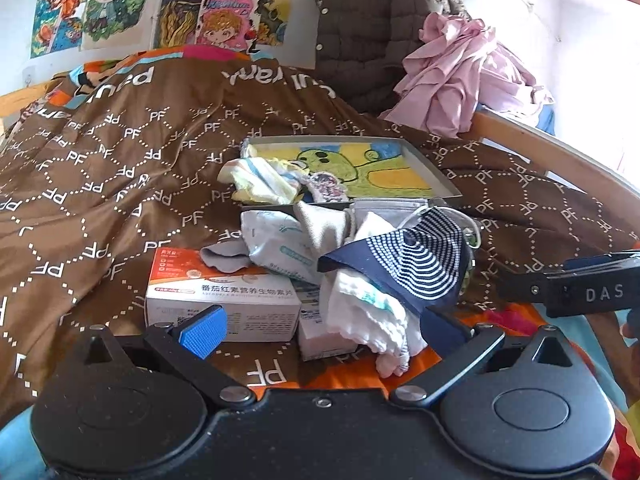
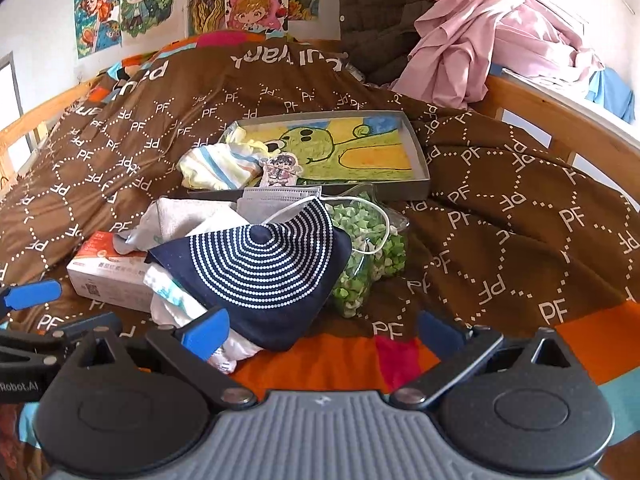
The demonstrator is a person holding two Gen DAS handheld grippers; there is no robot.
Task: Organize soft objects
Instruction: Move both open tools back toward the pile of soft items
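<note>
A heap of soft things lies on the brown bedspread. On top is a navy cloth with white dotted rings (image 1: pixel 416 264) (image 2: pixel 260 268). Under it are a white cloth (image 1: pixel 368 320), a grey sock (image 1: pixel 224 258), a grey face mask (image 2: pixel 276 198) and a white packet (image 1: pixel 280 240). Behind the heap, a grey tray (image 1: pixel 436 172) (image 2: pixel 380 191) holds a striped yellow and blue cloth (image 1: pixel 256 180) (image 2: pixel 216 168). My left gripper (image 1: pixel 320 330) is open, level with the white cloth. My right gripper (image 2: pixel 322 334) is open, with the navy cloth's near edge between its fingers.
A white and orange medicine box (image 1: pixel 224 296) (image 2: pixel 108 276) lies left of the heap. A bag of green bits (image 2: pixel 368 256) lies on its right. A pink garment (image 1: pixel 456 72) and a brown quilted jacket (image 1: pixel 368 28) hang over the wooden bed rail (image 2: pixel 560 120).
</note>
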